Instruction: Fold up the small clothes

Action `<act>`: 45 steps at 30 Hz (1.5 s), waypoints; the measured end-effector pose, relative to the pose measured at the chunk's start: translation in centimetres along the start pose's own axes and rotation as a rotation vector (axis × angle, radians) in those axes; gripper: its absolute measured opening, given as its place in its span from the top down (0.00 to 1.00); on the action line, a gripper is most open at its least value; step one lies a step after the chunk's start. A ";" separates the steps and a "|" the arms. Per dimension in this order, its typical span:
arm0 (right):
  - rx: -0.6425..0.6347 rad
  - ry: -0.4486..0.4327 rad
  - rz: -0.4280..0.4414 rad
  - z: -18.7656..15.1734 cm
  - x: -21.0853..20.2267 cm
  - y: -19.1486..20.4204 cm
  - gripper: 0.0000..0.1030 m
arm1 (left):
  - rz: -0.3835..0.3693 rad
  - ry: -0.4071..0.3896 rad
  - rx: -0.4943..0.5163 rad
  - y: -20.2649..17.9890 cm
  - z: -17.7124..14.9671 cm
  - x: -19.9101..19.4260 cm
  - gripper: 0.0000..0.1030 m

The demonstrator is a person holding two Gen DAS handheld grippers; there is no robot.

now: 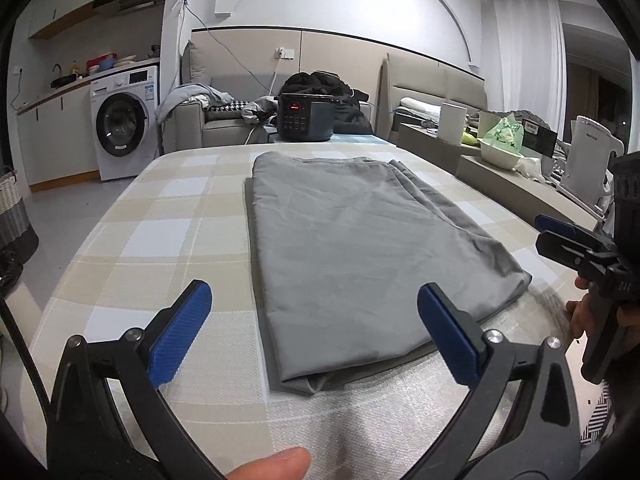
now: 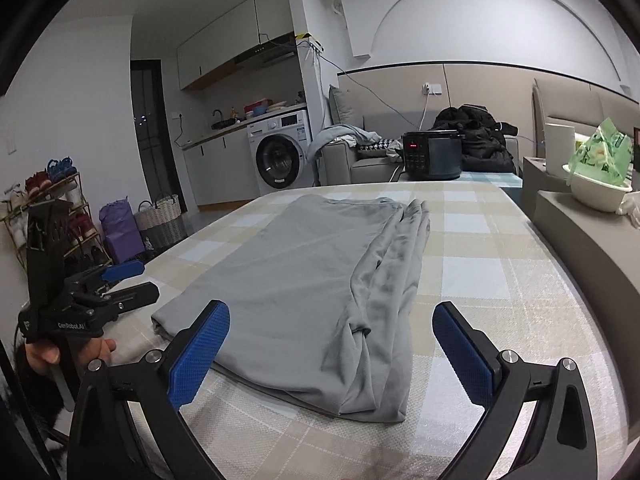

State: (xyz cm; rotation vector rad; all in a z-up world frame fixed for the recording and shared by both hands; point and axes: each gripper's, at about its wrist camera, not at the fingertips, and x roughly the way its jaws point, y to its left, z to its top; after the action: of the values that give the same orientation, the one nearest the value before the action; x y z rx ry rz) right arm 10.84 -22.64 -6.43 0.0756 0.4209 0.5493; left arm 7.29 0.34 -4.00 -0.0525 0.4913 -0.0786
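A grey, soft cotton garment [image 1: 352, 248], already doubled lengthwise into a long panel, lies flat on the beige-and-white checked tablecloth [image 1: 152, 216] of a table, its near hem just in front of both tools. By the look of it, the fold is between steps: one lengthwise fold is laid, and the crosswise fold has not yet begun. The next move likely calls for each tool to pinch one near corner of the hem, lift both together and carry them over to the far edge, keeping the bunched, wrinkled side [image 2: 396, 264] from slipping out of line.

The left gripper [image 1: 316, 336], with black arms and blue ribbed pads, stands with its jaws spread wide, holding nothing and poised above the garment's near left corner. The right gripper [image 2: 332, 344], of the same make, is likewise spread wide and empty, its pads flanking the near right corner without touching the cloth.
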 end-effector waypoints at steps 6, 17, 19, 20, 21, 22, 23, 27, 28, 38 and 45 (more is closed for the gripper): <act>-0.013 0.008 0.000 0.0 0.0 0.2 0.00 | -0.001 -0.001 0.056 -1.0 -0.4 0.1 0.01; -0.011 0.009 0.005 -0.1 0.0 0.3 0.00 | -0.013 0.001 0.064 -1.1 -0.5 0.3 0.01; -0.013 0.010 0.005 -0.1 0.0 0.4 0.00 | -0.014 0.001 0.067 -1.1 -0.5 0.3 0.01; -0.013 0.010 0.005 -0.1 0.0 0.4 0.00 | -0.014 0.001 0.069 -1.1 -0.5 0.3 0.01; -0.013 0.011 0.006 -0.2 0.1 0.4 0.00 | -0.014 0.001 0.070 -1.1 -0.5 0.3 0.01; -0.013 0.012 0.006 -0.2 0.1 0.4 0.00 | -0.015 0.000 0.074 -1.2 -0.5 0.3 0.01; -0.013 0.012 0.006 -0.3 0.1 0.4 0.00 | -0.015 0.001 0.076 -1.2 -0.6 0.3 0.01; -0.013 0.012 0.006 -0.3 0.1 0.4 0.00 | -0.015 0.000 0.088 -1.4 -0.6 0.3 0.01; -0.013 0.013 0.006 -0.3 0.1 0.5 0.00 | -0.015 -0.001 0.090 -1.4 -0.6 0.3 0.01; -0.009 0.013 0.007 -0.4 0.1 0.5 0.00 | -0.016 0.000 0.094 -1.6 -0.7 0.3 0.01; 0.004 0.013 0.017 -0.5 0.2 0.3 0.00 | -0.017 0.001 0.090 -1.5 -0.7 0.3 0.01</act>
State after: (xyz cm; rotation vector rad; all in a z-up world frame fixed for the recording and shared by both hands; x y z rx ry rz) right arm 10.63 -22.25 -6.94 0.0796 0.4347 0.5661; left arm 7.11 -1.23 -4.68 0.0313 0.4878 -0.1173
